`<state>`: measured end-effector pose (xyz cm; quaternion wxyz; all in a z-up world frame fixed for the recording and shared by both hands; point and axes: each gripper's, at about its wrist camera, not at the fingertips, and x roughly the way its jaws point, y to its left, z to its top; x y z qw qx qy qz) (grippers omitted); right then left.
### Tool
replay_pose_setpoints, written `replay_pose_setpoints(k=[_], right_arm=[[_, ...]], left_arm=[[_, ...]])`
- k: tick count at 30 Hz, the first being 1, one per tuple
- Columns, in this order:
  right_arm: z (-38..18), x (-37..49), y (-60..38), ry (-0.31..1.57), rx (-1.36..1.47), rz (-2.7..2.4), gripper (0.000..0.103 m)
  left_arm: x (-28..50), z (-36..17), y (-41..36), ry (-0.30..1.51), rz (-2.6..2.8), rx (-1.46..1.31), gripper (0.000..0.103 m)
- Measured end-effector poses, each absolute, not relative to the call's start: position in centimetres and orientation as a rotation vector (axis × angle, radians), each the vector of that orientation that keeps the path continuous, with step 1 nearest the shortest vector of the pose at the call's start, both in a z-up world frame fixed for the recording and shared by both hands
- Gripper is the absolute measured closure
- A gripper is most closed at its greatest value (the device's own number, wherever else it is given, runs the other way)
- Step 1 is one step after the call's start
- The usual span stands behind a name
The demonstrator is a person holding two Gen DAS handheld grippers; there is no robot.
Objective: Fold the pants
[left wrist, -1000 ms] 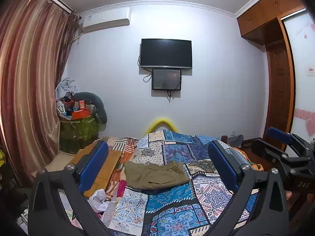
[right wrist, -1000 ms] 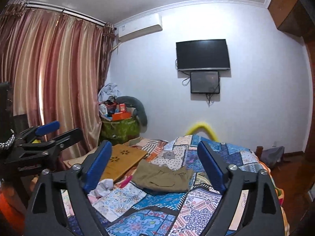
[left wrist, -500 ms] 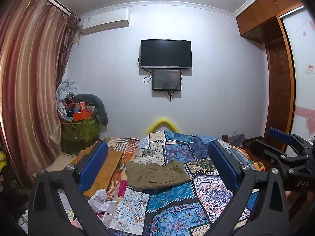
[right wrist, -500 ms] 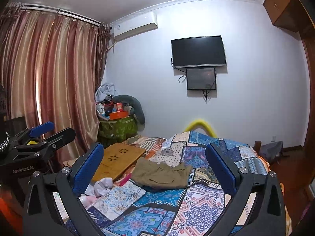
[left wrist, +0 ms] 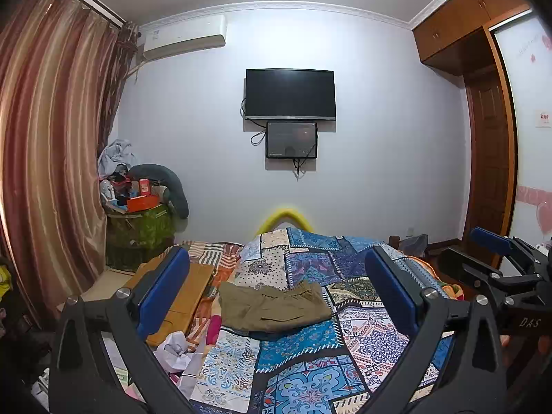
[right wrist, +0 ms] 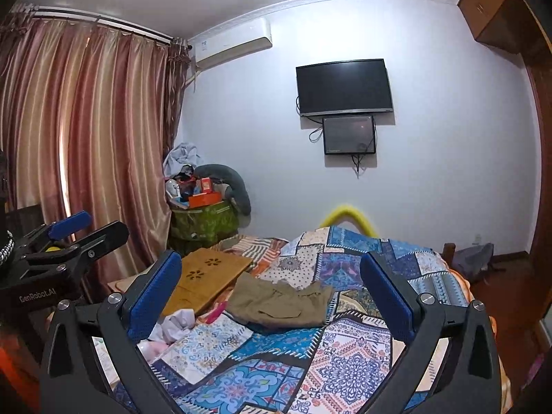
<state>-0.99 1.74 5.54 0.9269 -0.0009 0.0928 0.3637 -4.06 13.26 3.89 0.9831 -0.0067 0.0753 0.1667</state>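
Both grippers held up above the near end of the bed, nothing grasped. Left gripper (left wrist: 276, 296): jaws spread wide, blue pads (left wrist: 162, 293) well apart, empty. Right gripper (right wrist: 272, 296): same, released, blue pads (right wrist: 386, 296) wide, empty.

Pants (left wrist: 272, 305): olive/khaki, already folded into a compact rectangle, elastic waistband toward the far side, lying flat mid-bed on the patchwork quilt (left wrist: 310, 372). Well apart from both grippers, framed between the fingers in each wrist view. In the right view the pants (right wrist: 281, 302) show a pocket flap on top.

Readable text: "DAS" on the right gripper body seen at the edge of the left view (left wrist: 529, 322); "GenRobot.AI" on the left gripper body in the right view (right wrist: 36, 296). Logo on the air conditioner (left wrist: 183, 36) too small to read.

Other: wall TV (left wrist: 289, 93) with a smaller screen (left wrist: 291, 139) under it, striped curtain (left wrist: 48, 158), wooden lap desk (right wrist: 210, 277) left of the pants, crumpled white cloth (left wrist: 174, 346) near the left finger.
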Motion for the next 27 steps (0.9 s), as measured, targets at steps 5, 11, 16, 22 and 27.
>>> replay_pose_setpoints(k=[5, 11, 16, 22, 27], right_arm=[[5.56, -0.91, 1.54, 0.196, 0.005, 0.745, 0.000], [5.51, -0.98, 1.49, 0.199, 0.006, 0.746, 0.000], [5.49, -0.95, 1.34, 0.201, 0.011, 0.744, 0.000], [5.49, -0.93, 1.21, 0.202, 0.018, 0.740, 0.000], [5.52, -0.98, 1.14, 0.203, 0.022, 0.739, 0.000]], left_arm=[[-3.94, 3.86, 13.17, 0.155, 0.330, -0.017, 0.000], [-3.69, 3.89, 13.01, 0.159, 0.325, -0.016, 0.000], [-3.59, 3.85, 12.98, 0.159, 0.320, -0.016, 0.000], [-3.60, 3.75, 13.04, 0.159, 0.315, -0.019, 0.000], [-3.47, 3.62, 12.94, 0.162, 0.305, -0.020, 0.000]])
